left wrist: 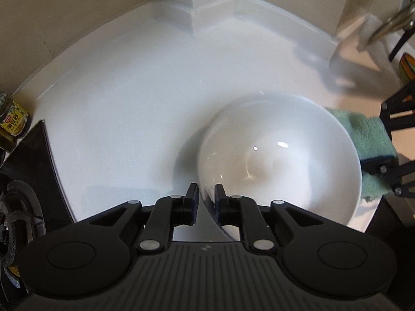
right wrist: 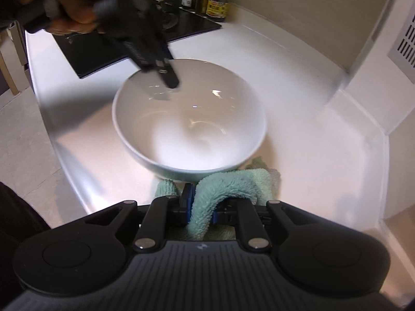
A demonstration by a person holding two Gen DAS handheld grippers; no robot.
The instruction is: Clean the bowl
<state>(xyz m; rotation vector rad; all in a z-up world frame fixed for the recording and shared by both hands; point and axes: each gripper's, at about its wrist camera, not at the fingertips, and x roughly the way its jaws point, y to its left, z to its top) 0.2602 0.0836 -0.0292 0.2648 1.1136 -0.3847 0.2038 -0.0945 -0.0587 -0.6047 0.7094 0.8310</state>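
White glossy countertop (left wrist: 116, 119), walled corner behind. Nearest in the right wrist view: right gripper (right wrist: 201, 207), jaws nearly together and clamped on a fold of pale green terry cloth (right wrist: 225, 184), which bunches up against the near outer wall of the bowl. Round white ceramic bowl (right wrist: 189, 119) stands upright on the counter just beyond, inside glossy. Left gripper (left wrist: 207, 194) straddles the bowl's rim, one finger outside, one inside; jaws narrowly apart, and whether the pads press the rim I cannot tell. In the right view it reaches down over the far rim, blurred, with the person's hand (right wrist: 70, 13) on its handle. Farther off: black glass hob (right wrist: 124, 44), then a row of bottles and a yellow-labelled glass jar (right wrist: 218, 5). Jar label carries characters too small to read.
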